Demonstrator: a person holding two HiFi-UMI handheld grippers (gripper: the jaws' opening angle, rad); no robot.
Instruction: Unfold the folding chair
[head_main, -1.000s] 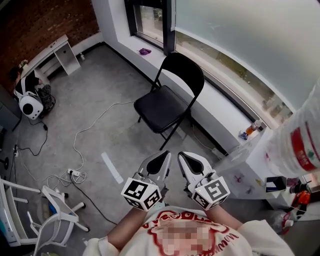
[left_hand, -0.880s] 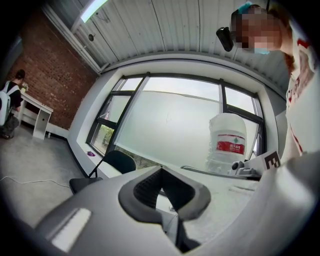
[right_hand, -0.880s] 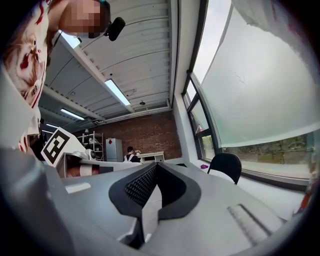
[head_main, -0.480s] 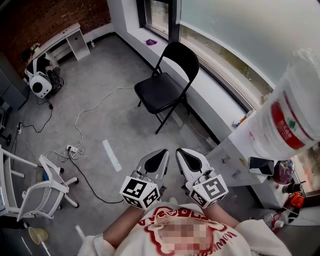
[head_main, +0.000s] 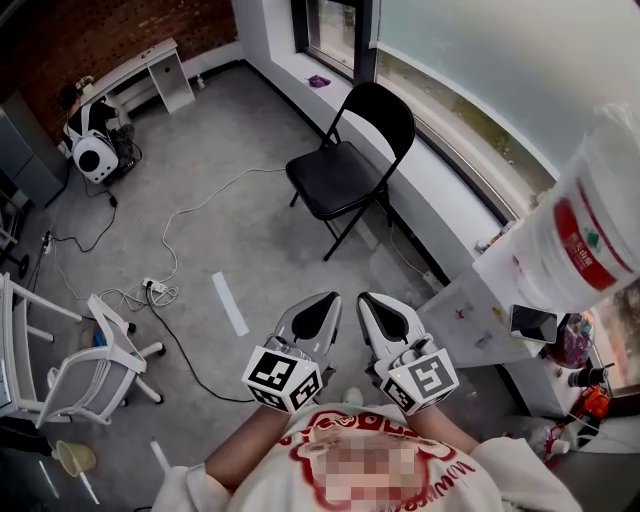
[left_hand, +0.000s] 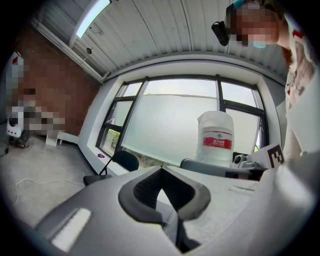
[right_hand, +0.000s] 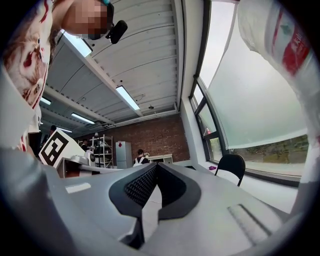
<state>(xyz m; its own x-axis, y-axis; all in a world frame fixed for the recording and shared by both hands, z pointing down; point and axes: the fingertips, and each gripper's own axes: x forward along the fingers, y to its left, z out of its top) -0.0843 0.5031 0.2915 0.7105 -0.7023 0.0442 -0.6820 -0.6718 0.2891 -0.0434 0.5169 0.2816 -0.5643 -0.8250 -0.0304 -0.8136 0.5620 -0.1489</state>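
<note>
grey concrete floor (head_main: 200, 160) fills the room, with a white cable (head_main: 190, 205) trailing across it and a white swivel chair (head_main: 100, 372) near its left edge. the black folding chair (head_main: 343, 178) stands opened out on its legs at the floor's far edge, just beside the low window sill (head_main: 440, 190) and well apart from both grippers. the left gripper (head_main: 322, 302) and right gripper (head_main: 370, 302) sit side by side close to the person's chest, each with its jaws closed tip to tip on nothing. a large water bottle (head_main: 580, 240) stands at the right.
</note>
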